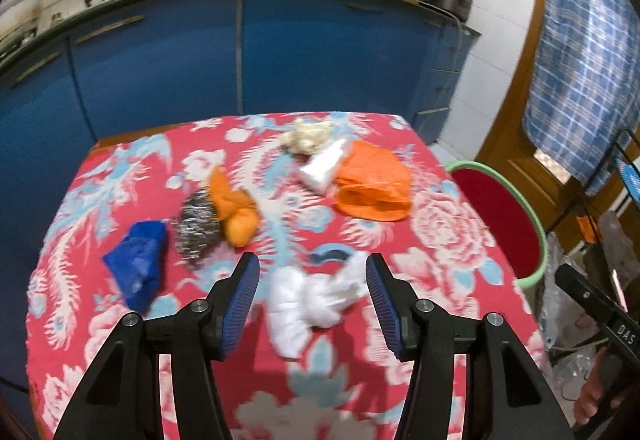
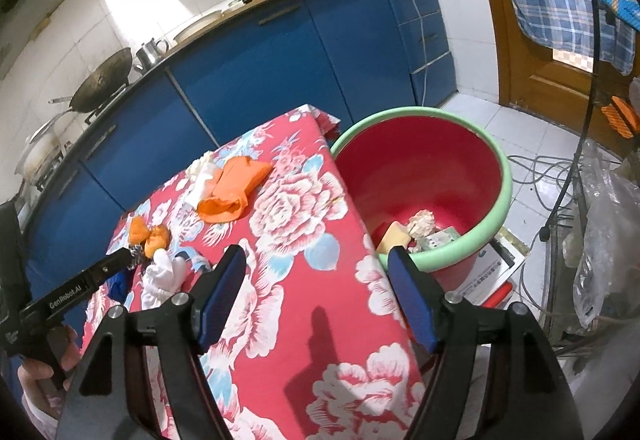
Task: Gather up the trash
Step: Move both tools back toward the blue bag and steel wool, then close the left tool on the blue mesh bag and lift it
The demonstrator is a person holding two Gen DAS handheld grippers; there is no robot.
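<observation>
Trash lies on a table with a red flowered cloth. My left gripper is open, its jaws on either side of a crumpled white tissue, just above it. Other pieces: a blue wrapper, a steel scourer, a small orange bag, a large orange bag, a white packet and a cream wad. My right gripper is open and empty above the table's right edge, beside the red basin.
The red basin with a green rim stands on the floor right of the table and holds a few scraps. Blue kitchen cabinets run behind the table. Cables and a wire rack are at the right.
</observation>
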